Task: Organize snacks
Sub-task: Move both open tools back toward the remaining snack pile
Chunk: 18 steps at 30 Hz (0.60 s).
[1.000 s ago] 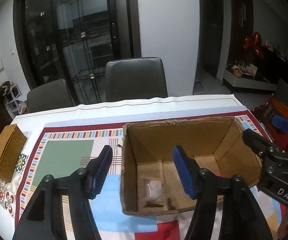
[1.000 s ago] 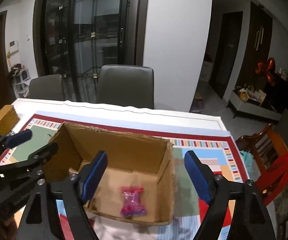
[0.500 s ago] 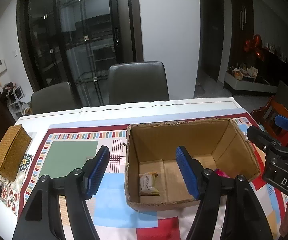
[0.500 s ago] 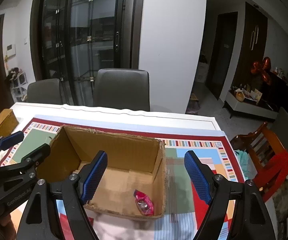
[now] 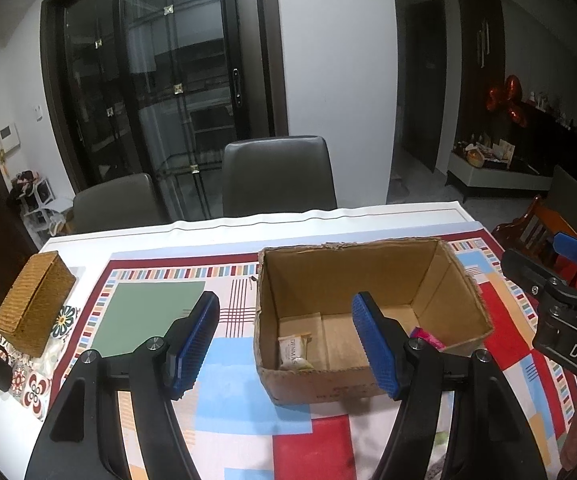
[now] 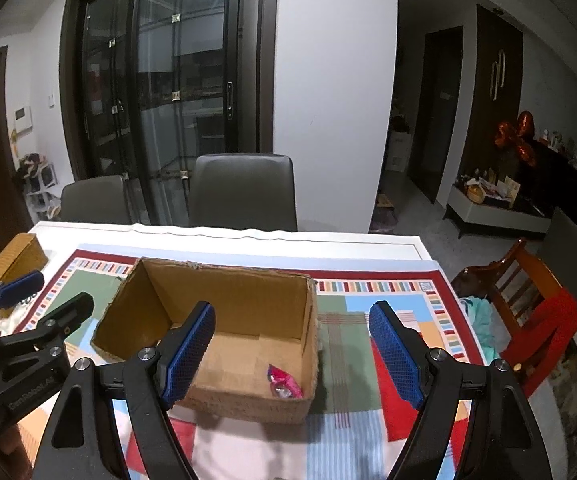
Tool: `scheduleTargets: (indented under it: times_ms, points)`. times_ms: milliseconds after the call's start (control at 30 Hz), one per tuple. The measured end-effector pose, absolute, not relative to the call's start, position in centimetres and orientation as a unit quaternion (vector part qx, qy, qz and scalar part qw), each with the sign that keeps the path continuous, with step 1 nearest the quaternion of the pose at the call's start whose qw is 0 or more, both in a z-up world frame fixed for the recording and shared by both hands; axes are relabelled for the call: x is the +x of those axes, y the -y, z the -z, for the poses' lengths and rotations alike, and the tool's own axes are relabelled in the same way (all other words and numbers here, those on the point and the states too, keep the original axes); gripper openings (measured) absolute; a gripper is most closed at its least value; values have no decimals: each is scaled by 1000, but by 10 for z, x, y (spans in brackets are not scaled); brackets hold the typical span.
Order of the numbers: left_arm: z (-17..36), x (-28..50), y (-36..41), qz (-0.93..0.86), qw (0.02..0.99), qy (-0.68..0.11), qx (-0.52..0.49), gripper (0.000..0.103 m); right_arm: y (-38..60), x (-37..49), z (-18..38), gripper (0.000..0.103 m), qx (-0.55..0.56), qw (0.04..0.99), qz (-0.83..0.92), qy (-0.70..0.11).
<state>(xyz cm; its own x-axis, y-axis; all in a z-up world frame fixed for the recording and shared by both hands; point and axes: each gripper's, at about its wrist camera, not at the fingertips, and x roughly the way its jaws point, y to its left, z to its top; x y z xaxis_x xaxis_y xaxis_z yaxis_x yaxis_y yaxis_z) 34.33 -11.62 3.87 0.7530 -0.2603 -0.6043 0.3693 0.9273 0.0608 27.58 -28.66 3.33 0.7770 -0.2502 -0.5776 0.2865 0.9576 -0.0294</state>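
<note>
Both the left gripper (image 5: pixel 284 344) and right gripper (image 6: pixel 290 354) hang with jaws apart, empty. Ahead of the jaws, 2 light, crinkly snacks, a pale packet (image 5: pixel 294 354) and pink packet (image 6: pixel 284 386), lie in the cardboard box (image 6: pixel 306 360); pinch mid-wrapper.

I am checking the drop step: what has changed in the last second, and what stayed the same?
Both grippers drew back from the cardboard box and rose. The left gripper jaws have just been opening, nothing between them. The pale snack and pink snack lie inside. The right gripper stayed open; the box did not move.
</note>
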Motion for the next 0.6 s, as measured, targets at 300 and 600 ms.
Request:
scheduleTargets:
  times_ms: [300, 600]
  points:
    - [-42, 314, 117, 175, 932, -303, 93, 68, 290, 246, -39, 80, 36, 945, 145, -292]
    - [-34, 283, 118, 180, 930, -304, 102, 68, 293, 219, -34, 80, 36, 945, 146, -291]
